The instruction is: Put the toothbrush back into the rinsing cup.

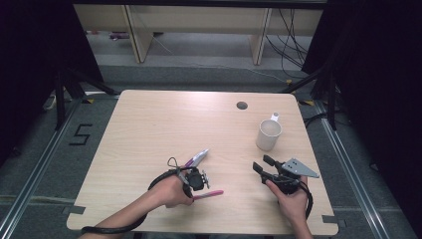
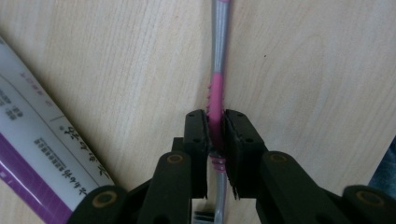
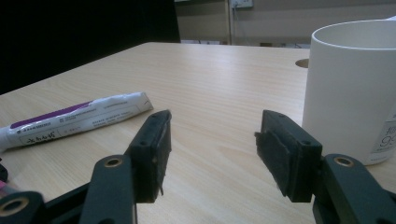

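The table (image 1: 149,129) is pale wood with fine grain and a round hole near its far edge. At lower centre of the high view, the left gripper (image 2: 215,135) pinches the ribbed pink-and-grey handle of a slim toothbrush (image 2: 218,56) lying flat; its head is cut off at the frame's bottom. A soft white-and-purple toothpaste tube (image 1: 197,158) lies just beside. At lower right, the right gripper (image 3: 212,154) is spread wide, holding nothing, near a smooth white mug (image 1: 268,134).

Left tool (image 2: 215,123) clamped shut, pointing down; right tool (image 3: 212,149) spread wide.
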Available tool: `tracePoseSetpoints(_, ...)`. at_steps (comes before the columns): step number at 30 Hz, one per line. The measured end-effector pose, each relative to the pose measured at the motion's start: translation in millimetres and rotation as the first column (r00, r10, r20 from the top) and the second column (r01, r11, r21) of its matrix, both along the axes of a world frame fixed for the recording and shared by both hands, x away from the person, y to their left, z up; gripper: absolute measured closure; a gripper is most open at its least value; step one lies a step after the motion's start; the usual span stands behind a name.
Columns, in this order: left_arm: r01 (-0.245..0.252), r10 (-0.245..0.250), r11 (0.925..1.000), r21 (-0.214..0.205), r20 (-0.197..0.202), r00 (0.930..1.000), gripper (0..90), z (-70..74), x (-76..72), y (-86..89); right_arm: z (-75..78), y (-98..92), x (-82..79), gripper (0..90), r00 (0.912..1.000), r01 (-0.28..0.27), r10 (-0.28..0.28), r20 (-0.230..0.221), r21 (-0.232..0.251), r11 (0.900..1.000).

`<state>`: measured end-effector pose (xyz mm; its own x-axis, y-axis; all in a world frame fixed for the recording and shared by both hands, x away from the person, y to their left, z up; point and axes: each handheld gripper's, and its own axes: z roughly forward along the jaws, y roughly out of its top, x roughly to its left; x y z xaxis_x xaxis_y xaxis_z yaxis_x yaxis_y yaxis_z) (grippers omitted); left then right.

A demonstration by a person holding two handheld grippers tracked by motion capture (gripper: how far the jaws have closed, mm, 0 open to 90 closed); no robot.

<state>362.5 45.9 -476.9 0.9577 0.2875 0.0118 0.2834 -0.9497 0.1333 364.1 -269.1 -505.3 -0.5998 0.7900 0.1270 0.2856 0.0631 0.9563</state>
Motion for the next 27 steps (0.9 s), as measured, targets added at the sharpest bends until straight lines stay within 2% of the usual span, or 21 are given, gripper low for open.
tracePoseSetpoints(4, 0.025, -0.025, 0.9995, 0.022, -0.001, 0.9997, 79.6, 0.2, -0.7, -1.1, 0.0, -0.5, 0.6, 44.5, 0.9999, -0.001, 0.001, 0.011, -0.001, 1.0000)
tracePoseSetpoints(6, 0.033, -0.033, 0.9992, 0.023, 0.004, 0.9994, 79.7, 0.0, -1.1, -1.3, -0.4, 1.0, 0.2, 44.6, 1.0000, 0.000, 0.000, 0.000, 0.014, 0.9999)
tracePoseSetpoints(7, 0.042, -0.042, 0.9988, 0.027, 0.009, 0.9991, 79.7, 0.2, -0.7, -1.2, 0.2, 1.9, -0.9, 45.1, 0.9991, -0.014, 0.014, -0.040, 0.016, 0.9998)
tracePoseSetpoints(8, 0.048, -0.048, 0.9984, 0.030, 0.007, 0.9988, 79.7, 0.3, -0.7, -1.1, 0.2, 1.9, -0.9, 45.1, 0.9991, -0.014, 0.014, -0.040, 0.016, 0.9998)
tracePoseSetpoints(9, 0.050, -0.050, 0.9984, 0.028, 0.008, 0.9987, 79.8, -0.2, -1.0, -0.8, 0.5, 1.1, -0.1, 45.3, 0.9997, -0.011, 0.010, -0.022, -0.011, 0.9999)
tracePoseSetpoints(10, 0.049, -0.050, 0.9984, 0.028, 0.003, 0.9988, 79.8, -0.2, -1.1, -0.5, -0.2, 4.3, -0.7, 45.6, 0.9984, -0.027, 0.029, -0.049, 0.034, 0.9990)
tracePoseSetpoints(12, 0.059, -0.059, 0.9978, 0.032, -0.004, 0.9983, 79.8, 0.5, -1.0, 0.5, 0.8, 4.0, 0.9, 46.1, 0.9985, -0.039, 0.038, -0.038, -0.021, 0.9990)
tracePoseSetpoints(13, 0.058, -0.058, 0.9979, 0.029, -0.007, 0.9983, 79.8, 0.7, -1.3, 1.0, 1.4, 5.5, 2.5, 46.8, 0.9966, -0.073, 0.072, -0.042, -0.031, 0.9968)
tracePoseSetpoints(14, 0.067, -0.067, 0.9972, 0.033, -0.015, 0.9976, 79.8, 2.0, -0.9, 1.8, 2.5, 7.1, 1.5, 47.5, 0.9950, -0.079, 0.076, -0.064, -0.042, 0.9960)
tracePoseSetpoints(15, 0.070, -0.070, 0.9971, 0.031, -0.017, 0.9974, 79.8, 3.0, -1.1, 2.7, 3.2, 8.3, 3.8, 48.1, 0.9921, -0.115, 0.111, -0.058, -0.068, 0.9910)
tracePoseSetpoints(16, 0.079, -0.078, 0.9965, 0.028, -0.014, 0.9968, 79.8, 4.8, -1.2, 4.2, 6.5, 10.6, 1.4, 49.4, 0.9842, -0.143, 0.131, -0.119, -0.101, 0.9846)
tracePoseSetpoints(17, 0.085, -0.085, 0.9960, 0.026, -0.011, 0.9963, 79.8, 6.5, -1.5, 5.3, 8.2, 13.0, 3.1, 50.3, 0.9766, -0.195, 0.176, -0.123, -0.156, 0.9684)
tracePoseSetpoints(18, 0.086, -0.086, 0.9960, 0.024, -0.007, 0.9963, 79.8, 7.7, -2.1, 5.9, 10.8, 15.3, 4.3, 51.1, 0.9648, -0.249, 0.225, -0.137, -0.203, 0.9468)
tracePoseSetpoints(19, 0.101, -0.100, 0.9942, 0.038, -0.005, 0.9949, 79.8, 10.1, -2.1, 6.7, 12.1, 18.8, 3.5, 51.3, 0.9495, -0.293, 0.259, -0.176, -0.204, 0.9342)
tracePoseSetpoints(20, 0.108, -0.108, 0.9935, 0.038, 0.001, 0.9941, 79.8, 11.9, -2.9, 7.4, 14.2, 22.4, 4.5, 51.4, 0.9337, -0.344, 0.302, -0.192, -0.244, 0.9069)
tracePoseSetpoints(21, 0.115, -0.115, 0.9928, 0.034, 0.010, 0.9933, 79.8, 13.5, -3.8, 8.0, 16.8, 27.4, 2.9, 52.6, 0.9062, -0.402, 0.340, -0.251, -0.262, 0.8774)
tracePoseSetpoints(23, 0.126, -0.127, 0.9912, 0.039, 0.022, 0.9916, 79.8, 17.1, -5.6, 9.2, 21.7, 36.2, 3.9, 56.5, 0.8699, -0.482, 0.401, -0.287, -0.323, 0.8143)
tracePoseSetpoints(24, 0.128, -0.129, 0.9910, 0.038, 0.025, 0.9913, 79.8, 18.4, -7.0, 9.9, 24.7, 40.6, 1.9, 57.4, 0.8568, -0.500, 0.401, -0.325, -0.329, 0.8015)
tracePoseSetpoints(25, 0.122, -0.123, 0.9920, 0.032, 0.024, 0.9922, 79.8, 18.7, -8.2, 10.3, 28.6, 45.1, 3.5, 57.7, 0.8332, -0.543, 0.434, -0.343, -0.356, 0.7610)
tracePoseSetpoints(26, 0.135, -0.136, 0.9899, 0.043, 0.026, 0.9904, 79.8, 20.5, -8.2, 10.9, 30.8, 48.0, 3.6, 57.6, 0.8216, -0.561, 0.442, -0.361, -0.373, 0.7393)
tracePoseSetpoints(27, 0.135, -0.136, 0.9899, 0.045, 0.027, 0.9904, 79.8, 20.9, -8.6, 11.1, 34.6, 52.8, 2.6, 57.2, 0.8081, -0.580, 0.436, -0.397, -0.403, 0.7082)
